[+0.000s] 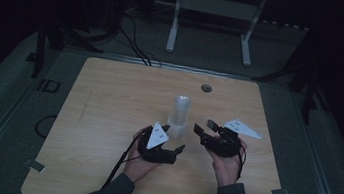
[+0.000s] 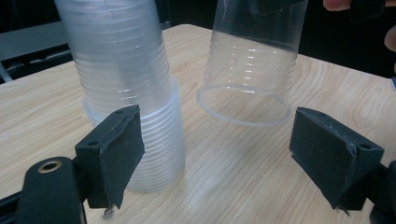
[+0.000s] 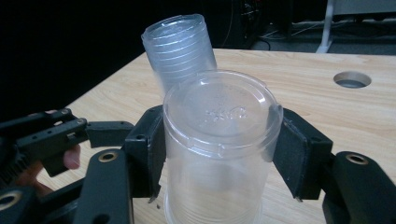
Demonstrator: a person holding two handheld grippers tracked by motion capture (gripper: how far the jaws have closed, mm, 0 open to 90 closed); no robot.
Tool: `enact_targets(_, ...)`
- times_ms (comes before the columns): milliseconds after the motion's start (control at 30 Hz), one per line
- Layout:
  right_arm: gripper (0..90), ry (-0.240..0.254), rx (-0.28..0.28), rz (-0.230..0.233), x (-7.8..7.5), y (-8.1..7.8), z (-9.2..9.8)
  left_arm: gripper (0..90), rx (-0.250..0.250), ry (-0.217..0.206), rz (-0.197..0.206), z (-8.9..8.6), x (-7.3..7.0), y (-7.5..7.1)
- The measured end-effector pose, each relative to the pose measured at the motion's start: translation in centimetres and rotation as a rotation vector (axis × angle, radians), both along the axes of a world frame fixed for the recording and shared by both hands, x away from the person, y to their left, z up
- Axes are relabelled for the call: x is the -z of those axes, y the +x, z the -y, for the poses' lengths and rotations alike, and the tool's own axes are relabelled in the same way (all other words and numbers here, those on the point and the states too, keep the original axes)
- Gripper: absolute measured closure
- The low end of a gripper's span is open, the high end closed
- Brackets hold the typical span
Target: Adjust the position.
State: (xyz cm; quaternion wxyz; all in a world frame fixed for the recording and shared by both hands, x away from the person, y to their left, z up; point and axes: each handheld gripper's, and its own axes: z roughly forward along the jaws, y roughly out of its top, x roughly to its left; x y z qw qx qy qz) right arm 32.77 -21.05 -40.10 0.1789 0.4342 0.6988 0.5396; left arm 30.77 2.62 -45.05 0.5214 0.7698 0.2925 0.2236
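While the right hand-held gripper (image 3: 219, 154) clamps an upturned cup (image 3: 219, 140), the left hand-held gripper (image 2: 215, 154) gapes beside the stack (image 2: 130, 93).

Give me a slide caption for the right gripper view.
Right gripper clamps one clear upside-down cup, with the stack of cups standing behind on the wooden table.

Both grippers, left gripper (image 1: 179, 149) and right gripper (image 1: 199, 129), are black, with grey three-cornered plates, brass-ringed screw holes and trailing cables; sleeves dark grey.
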Motion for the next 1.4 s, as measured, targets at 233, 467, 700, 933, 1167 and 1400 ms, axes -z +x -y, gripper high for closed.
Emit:
enact_targets(233, 40.5, 0.074, 0.002, -0.026, 0.5, 0.0, -0.1, 17.4, 0.01, 0.008, 0.001, 0.5, -0.1, 0.0)
enact_targets(467, 40.9, 0.103, 0.01, -0.054, 0.8, 0.0, 0.0, 17.4, 0.0, 0.018, 0.013, 0.8, 0.0, -0.1)
enact_targets(700, 41.0, 0.183, 0.022, -0.091, 1.2, 0.0, 0.3, 17.7, 0.006, 0.021, 0.018, 1.2, 0.0, -0.2)
enact_targets(933, 41.2, 0.235, 0.024, -0.116, 1.5, -0.1, 0.5, 17.7, 0.014, 0.025, 0.023, 1.4, 0.1, -0.3)
enact_targets(1167, 41.3, 0.281, 0.014, -0.136, 1.7, 0.0, 0.5, 18.4, 0.02, 0.034, 0.035, 1.8, -0.1, -0.4)
enact_targets(1400, 41.5, 0.316, 0.005, -0.157, 1.9, 0.1, 0.6, 17.7, 0.026, 0.022, 0.067, 2.1, -0.6, -0.3)
